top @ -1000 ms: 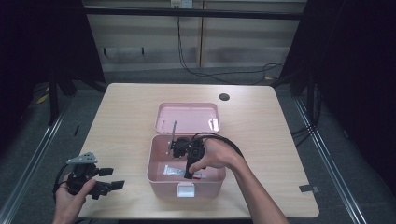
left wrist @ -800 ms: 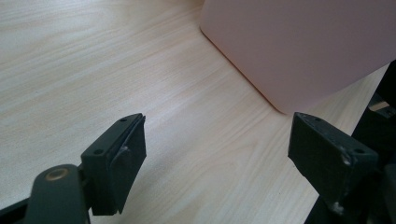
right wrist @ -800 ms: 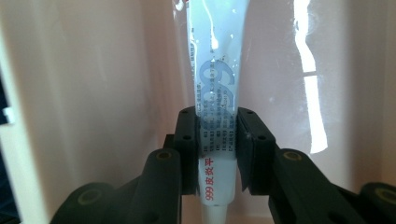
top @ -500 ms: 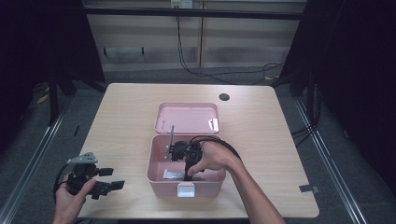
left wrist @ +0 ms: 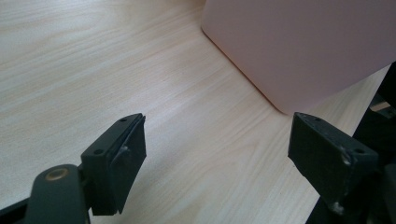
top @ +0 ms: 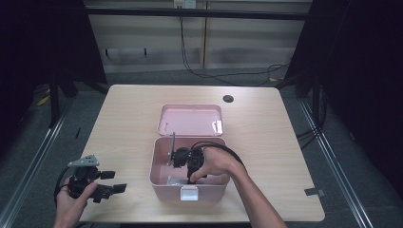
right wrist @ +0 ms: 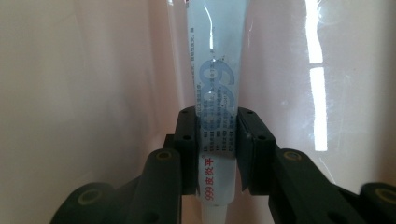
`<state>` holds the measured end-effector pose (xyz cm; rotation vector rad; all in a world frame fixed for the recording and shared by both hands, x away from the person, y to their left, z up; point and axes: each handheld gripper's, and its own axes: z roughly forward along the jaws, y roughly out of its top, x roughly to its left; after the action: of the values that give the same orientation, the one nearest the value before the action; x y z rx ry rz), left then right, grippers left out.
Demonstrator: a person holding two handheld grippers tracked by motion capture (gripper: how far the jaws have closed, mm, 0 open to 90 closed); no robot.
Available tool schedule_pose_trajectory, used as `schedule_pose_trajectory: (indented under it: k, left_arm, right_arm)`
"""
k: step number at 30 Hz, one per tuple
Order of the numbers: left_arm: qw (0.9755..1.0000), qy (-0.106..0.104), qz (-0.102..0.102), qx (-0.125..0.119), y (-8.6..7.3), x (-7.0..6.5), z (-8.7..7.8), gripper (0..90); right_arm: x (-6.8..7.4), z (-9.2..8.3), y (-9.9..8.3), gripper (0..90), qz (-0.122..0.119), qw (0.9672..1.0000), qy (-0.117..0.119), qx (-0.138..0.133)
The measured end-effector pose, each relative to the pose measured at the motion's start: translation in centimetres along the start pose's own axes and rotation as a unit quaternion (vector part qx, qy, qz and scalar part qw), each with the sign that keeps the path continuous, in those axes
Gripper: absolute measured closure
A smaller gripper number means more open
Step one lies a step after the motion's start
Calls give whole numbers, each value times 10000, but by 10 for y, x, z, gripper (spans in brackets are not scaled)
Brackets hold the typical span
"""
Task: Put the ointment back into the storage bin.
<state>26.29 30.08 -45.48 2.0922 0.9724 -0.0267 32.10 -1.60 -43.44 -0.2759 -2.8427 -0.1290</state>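
Right gripper [right wrist: 217,140]: jaws clamped on a tube [right wrist: 215,84], pads pressing its printed sides near the lower end. Tube white with blue digits, small grey print and red characters close to the cap end, standing up from the jaws toward 12 o'clock in the right gripper view, sealed in a clear wrapper that catches the light. Behind it, pink wall of the box [right wrist: 84,70], very near, with bright window glints at 2 o'clock.

In the high view, right gripper [top: 183,159] down inside the box [top: 211,183], gripped by a hand [top: 214,161] reaching in from 5 o'clock, cable looped over the wrist. Tube hidden there under gripper and hand. Something small and pale on the box floor at 7 o'clock of the gripper, too small to tell. Box pink, open, lid [top: 190,119] lying back flat at 12 o'clock, white latch on the front wall at 6 o'clock.

Left gripper [left wrist: 217,154]: jaws spread wide, nothing between them, bare wood below. Rounded corner of the box [left wrist: 299,46] at 1 o'clock of it. In the high view, left gripper [top: 110,183] low over the table [top: 285,133] at 9 o'clock of the box, well apart from it, held by the left hand [top: 73,199].
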Motion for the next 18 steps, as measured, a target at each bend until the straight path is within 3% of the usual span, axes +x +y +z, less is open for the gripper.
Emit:
schedule_pose_trajectory:
  k: [18]
  left_arm:
    - [10000, -18, -5, 9, 0, 0, 0, 191]
  right_arm:
    - [2, 17, 10, 719, -204, 9994, 143, 224]
